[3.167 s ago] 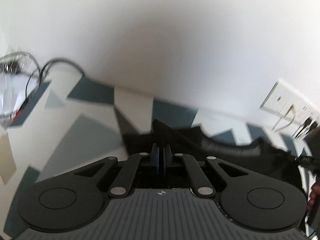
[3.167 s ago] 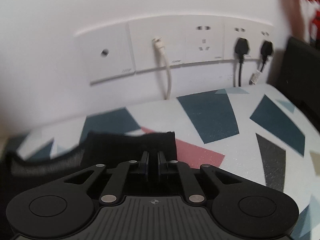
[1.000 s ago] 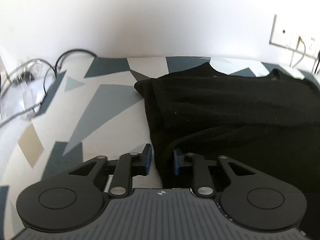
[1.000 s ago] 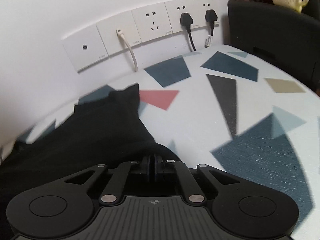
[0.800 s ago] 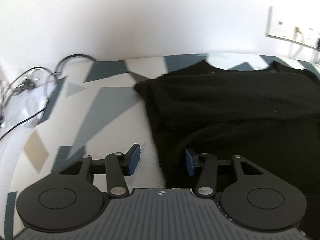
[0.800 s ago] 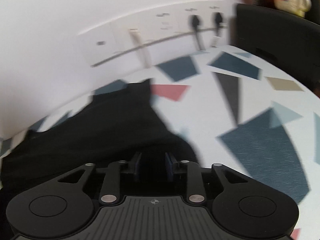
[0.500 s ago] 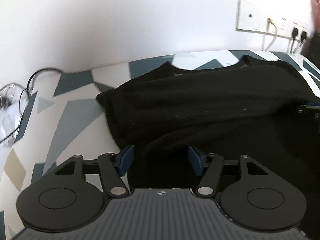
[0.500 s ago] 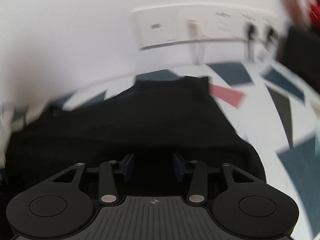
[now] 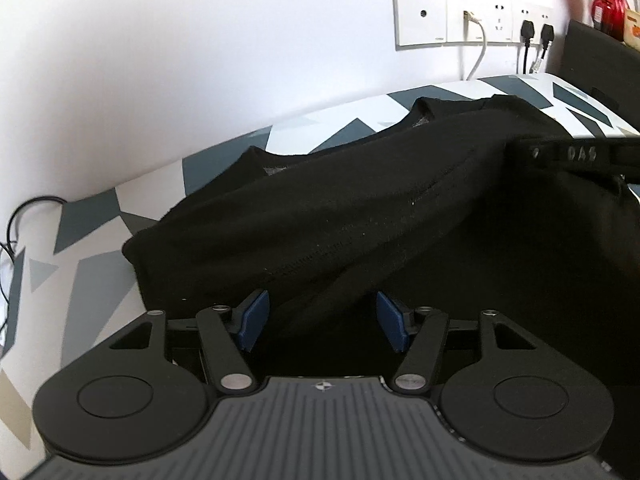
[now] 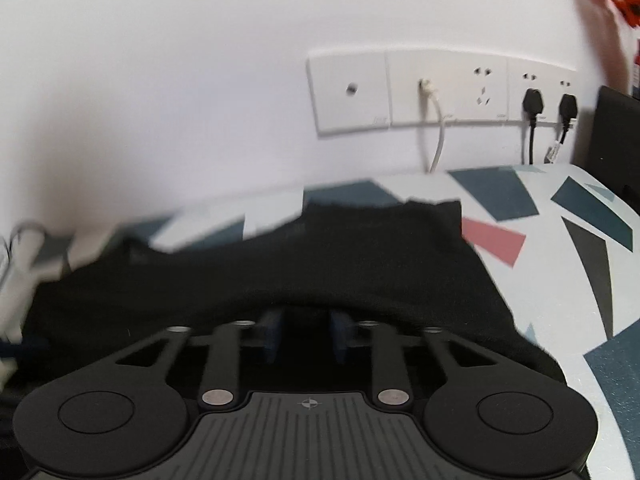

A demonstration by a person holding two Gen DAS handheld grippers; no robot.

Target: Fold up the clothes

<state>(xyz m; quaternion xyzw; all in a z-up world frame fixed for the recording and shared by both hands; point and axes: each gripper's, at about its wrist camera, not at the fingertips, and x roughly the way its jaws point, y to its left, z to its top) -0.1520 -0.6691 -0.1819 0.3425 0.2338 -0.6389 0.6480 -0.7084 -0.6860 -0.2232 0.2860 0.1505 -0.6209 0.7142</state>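
Big patterned tabletop [image 9: 96, 240] up against the white wall, with the black garment [image 9: 360, 216] sprawled over most of it, one layer already laid over another and the collar end toward the wall. Looks like the first fold just got dropped: a second ago both tongs pinched the near edge, now neither does.

Left tongs [image 9: 322, 322] parked just over the near hem, blue pads [image 9: 253, 318] spread wide, cloth below but nothing pressing on it. Opened up during the last second and held there.

Right tongs [image 10: 306, 334] also over the garment, near its right side. Popped open, then partly closed again within the last half second; gap between pads visible, no fabric caught as far as the blur allows.

Probably means regrip time for the next fold. Socket strip [image 10: 440, 92] and cables [image 9: 24, 216] well clear.
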